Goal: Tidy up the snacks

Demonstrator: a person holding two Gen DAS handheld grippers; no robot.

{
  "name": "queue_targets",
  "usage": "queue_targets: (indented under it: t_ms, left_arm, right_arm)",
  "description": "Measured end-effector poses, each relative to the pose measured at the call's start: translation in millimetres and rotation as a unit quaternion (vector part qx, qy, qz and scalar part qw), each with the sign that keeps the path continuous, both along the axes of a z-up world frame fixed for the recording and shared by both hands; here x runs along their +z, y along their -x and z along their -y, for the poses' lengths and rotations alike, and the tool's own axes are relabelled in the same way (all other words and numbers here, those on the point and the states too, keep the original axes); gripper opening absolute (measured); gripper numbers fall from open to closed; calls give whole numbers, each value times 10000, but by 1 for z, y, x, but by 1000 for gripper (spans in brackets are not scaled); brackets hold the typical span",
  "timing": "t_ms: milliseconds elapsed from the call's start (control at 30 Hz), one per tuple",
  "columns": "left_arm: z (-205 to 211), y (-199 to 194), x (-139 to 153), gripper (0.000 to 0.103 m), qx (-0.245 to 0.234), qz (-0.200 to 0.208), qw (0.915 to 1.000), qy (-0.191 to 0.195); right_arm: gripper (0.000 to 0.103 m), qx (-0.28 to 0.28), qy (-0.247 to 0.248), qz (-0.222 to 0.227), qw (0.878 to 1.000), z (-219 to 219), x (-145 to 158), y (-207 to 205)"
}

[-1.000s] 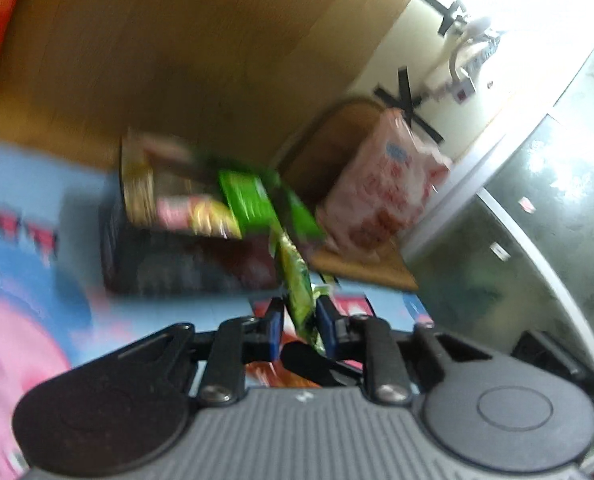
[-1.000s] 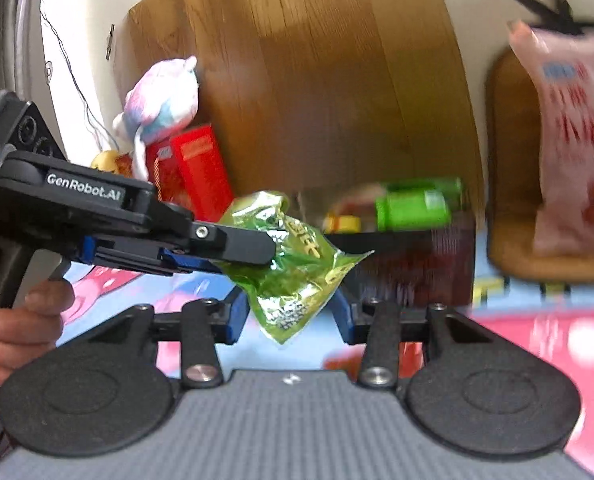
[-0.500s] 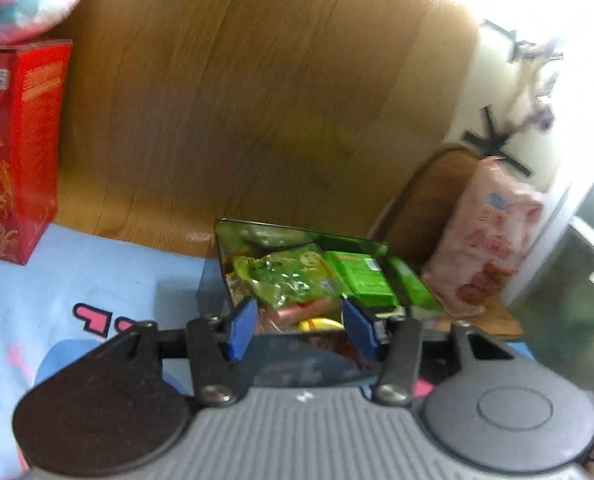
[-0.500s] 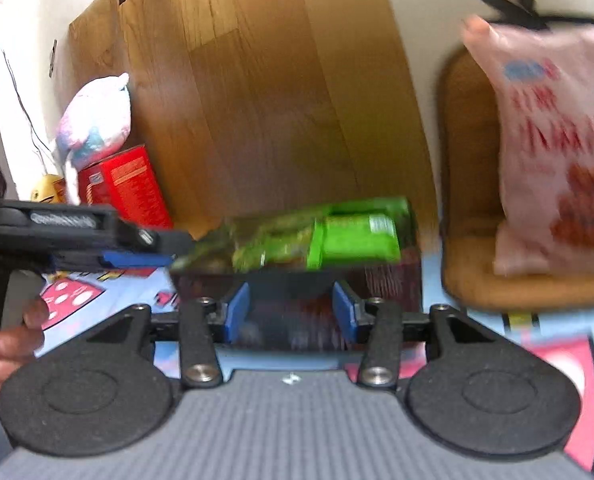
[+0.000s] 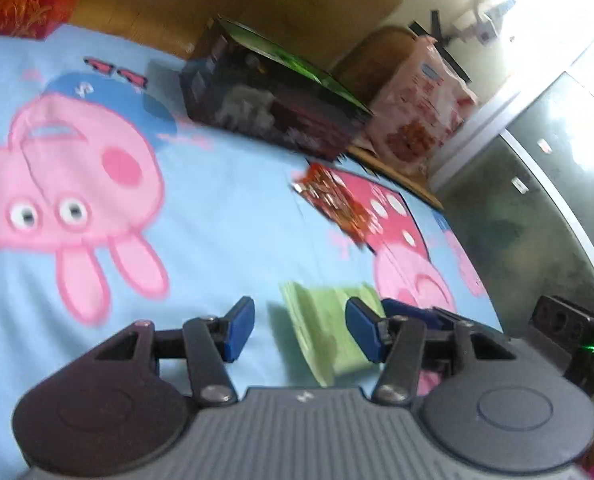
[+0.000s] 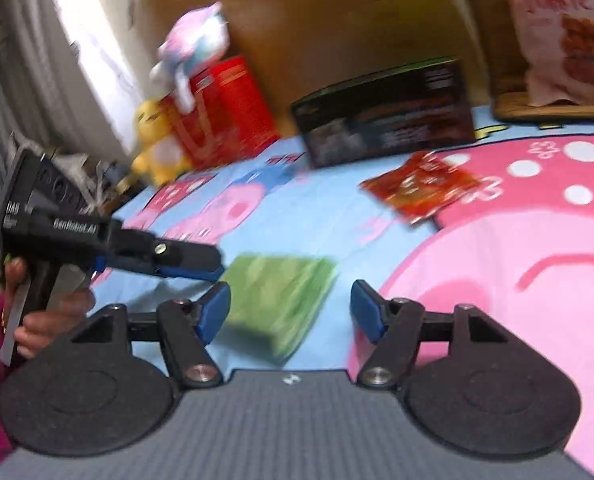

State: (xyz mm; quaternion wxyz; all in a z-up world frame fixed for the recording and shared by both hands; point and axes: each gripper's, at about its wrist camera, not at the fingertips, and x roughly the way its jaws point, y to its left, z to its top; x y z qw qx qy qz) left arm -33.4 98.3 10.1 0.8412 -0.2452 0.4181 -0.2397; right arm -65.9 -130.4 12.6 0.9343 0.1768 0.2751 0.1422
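Green packet (image 6: 281, 300) (flat) between open right claw (image 6: 291, 312)

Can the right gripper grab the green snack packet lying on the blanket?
Probably yes. The green snack packet lies flat on the blanket, right ahead of the right gripper, whose jaws have just been opening and hold nothing. Only the left gripper hovers close at the packet's left edge.

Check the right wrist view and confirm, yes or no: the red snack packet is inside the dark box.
No. The red snack packet lies flat on the cartoon blanket, in front of the dark box and apart from it.
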Motion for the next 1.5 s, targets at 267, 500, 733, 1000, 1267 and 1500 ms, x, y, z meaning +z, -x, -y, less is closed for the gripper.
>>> queue_targets:
  t_ms: [267,500,733,1000,1267,1500]
  left_arm:
    - [28,22,-3,49,-150,169,9997,19]
    - [29,27,-2,39,-107,168,9998,-71]
    - [19,20,0,28,-111,101,9998,99]
    - [33,-9,21,28,-354,440,9981,-266]
    - [34,-71,61,28,-148,987,9939,-466]
    - [31,-134,86,29,312,1370,9876,-701]
  right_arm:
    - [69,499,1987,256,9785,-66,0,6]
    - [59,333,1892,261,9810,-60,-2,11]
    - [34,11,1565,218,9874,-48,2,11]
    - [33,-267,1734,364,9838,-36,14,-7]
    - [32,-571,1666,748,9815,-5,42,-65]
    - [31,-752,1753,980,9767,16,62,-137]
